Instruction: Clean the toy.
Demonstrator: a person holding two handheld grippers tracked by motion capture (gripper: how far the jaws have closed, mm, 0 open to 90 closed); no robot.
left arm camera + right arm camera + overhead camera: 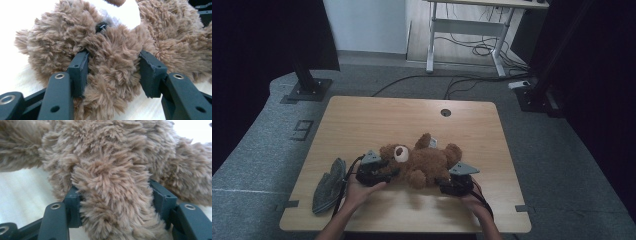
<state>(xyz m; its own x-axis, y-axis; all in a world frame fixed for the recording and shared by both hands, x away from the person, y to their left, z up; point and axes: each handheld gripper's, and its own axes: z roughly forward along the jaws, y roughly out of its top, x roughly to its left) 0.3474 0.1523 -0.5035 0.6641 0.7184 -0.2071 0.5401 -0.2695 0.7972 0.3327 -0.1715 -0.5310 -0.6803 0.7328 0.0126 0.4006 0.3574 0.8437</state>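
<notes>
A brown teddy bear (424, 160) lies on its back near the front of the wooden table (377, 115), head to the left. My left gripper (393, 172) comes in from the left at the bear's head side. In the left gripper view its pads (79, 72) press into a furry arm below the bear's head (62, 37). My right gripper (443, 182) sits at the bear's lower right. In the right gripper view both pads (161, 197) squeeze a thick furry leg (112, 202). A hand holds each gripper from the table's front edge.
A crumpled grey cloth (328, 185) lies at the table's front left, just left of my left hand. A round cable hole (445, 112) sits near the far edge. Dark stands and cables are on the floor beyond the table.
</notes>
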